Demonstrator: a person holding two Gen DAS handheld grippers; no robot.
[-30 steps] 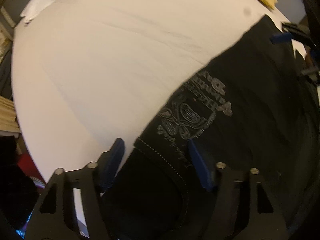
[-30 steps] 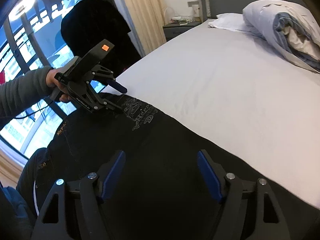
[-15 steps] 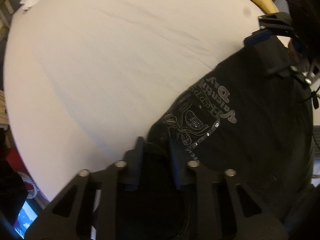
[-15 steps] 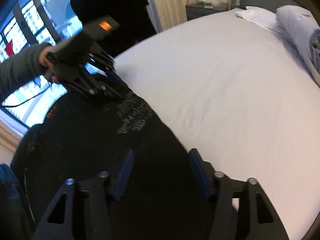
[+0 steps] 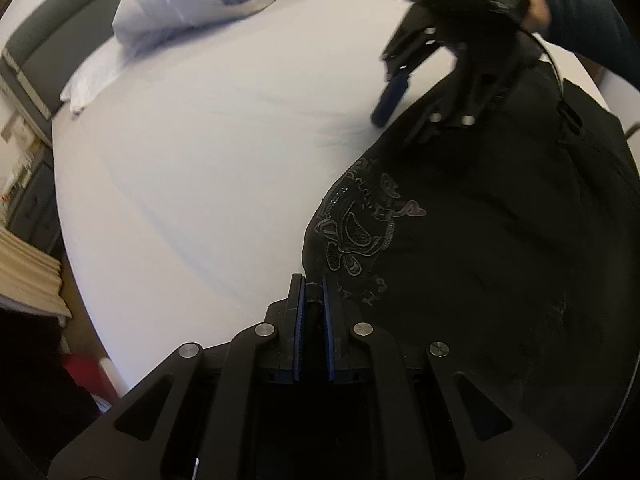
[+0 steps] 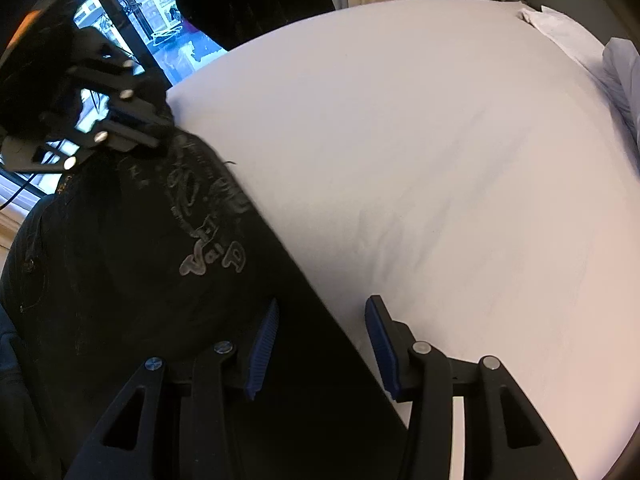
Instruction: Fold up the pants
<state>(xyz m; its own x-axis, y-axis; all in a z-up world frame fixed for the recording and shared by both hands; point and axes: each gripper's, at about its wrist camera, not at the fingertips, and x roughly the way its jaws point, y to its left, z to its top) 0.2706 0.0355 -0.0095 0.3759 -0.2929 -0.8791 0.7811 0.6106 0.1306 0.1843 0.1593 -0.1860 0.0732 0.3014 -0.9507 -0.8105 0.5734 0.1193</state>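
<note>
A bedroom: a wide bed under a smooth white sheet, with a rumpled pillow at the headboard end and a window off the foot corner. The black pants lie along the near edge of the bed, their silver printed design facing up near the cloth's edge.

The left tool, which stood wide around the hem a second ago, has now closed to a narrow gap and pinches a fold of the pants just below the design. The right tool is further along the same edge; its blue pads sit partly apart and straddle the border between cloth and sheet, narrower than a second ago. It seems not yet clamped, though motion blur in the left view makes that hard to confirm.

So one corner is secured and the other is about to be. Once both hold, the edge can probably be lifted and carried over for the fold.
</note>
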